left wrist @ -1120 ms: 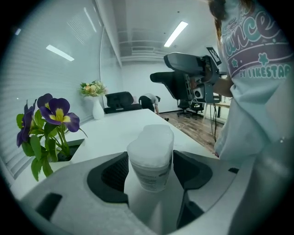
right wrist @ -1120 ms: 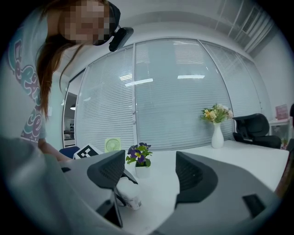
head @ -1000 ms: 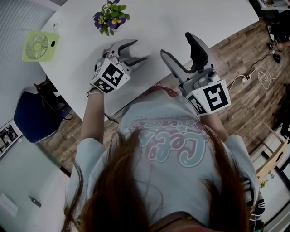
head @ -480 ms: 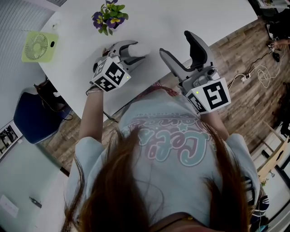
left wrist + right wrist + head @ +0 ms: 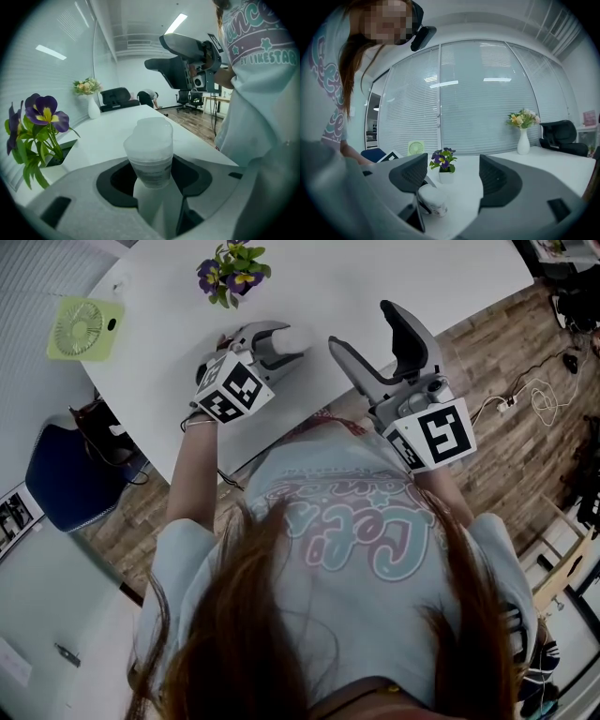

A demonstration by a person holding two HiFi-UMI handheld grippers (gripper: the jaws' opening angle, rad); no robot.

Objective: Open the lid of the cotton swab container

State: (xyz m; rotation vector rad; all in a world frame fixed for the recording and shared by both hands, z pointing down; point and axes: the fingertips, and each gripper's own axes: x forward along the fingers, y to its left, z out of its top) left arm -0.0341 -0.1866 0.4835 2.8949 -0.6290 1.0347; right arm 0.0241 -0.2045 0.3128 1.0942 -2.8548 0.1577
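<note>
translucent white plastic cotton swab container (image 5: 149, 150) near purple potted pansy (image 5: 41, 114), clasped by just-closing left gripper (image 5: 151, 180); right gripper (image 5: 457, 178) spread wide.

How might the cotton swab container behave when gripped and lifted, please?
Likely light: the cotton swab container looks like small, thin, translucent plastic. Its smooth round wall may slip or flex under a squeeze, and it could roll if tipped over.

Left gripper (image 5: 289, 340) fingers just closing on container (image 5: 149, 152); right gripper (image 5: 361, 324) fingers apart.

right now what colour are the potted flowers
The flowers are purple with yellow centres; left gripper view shows them best.
</note>
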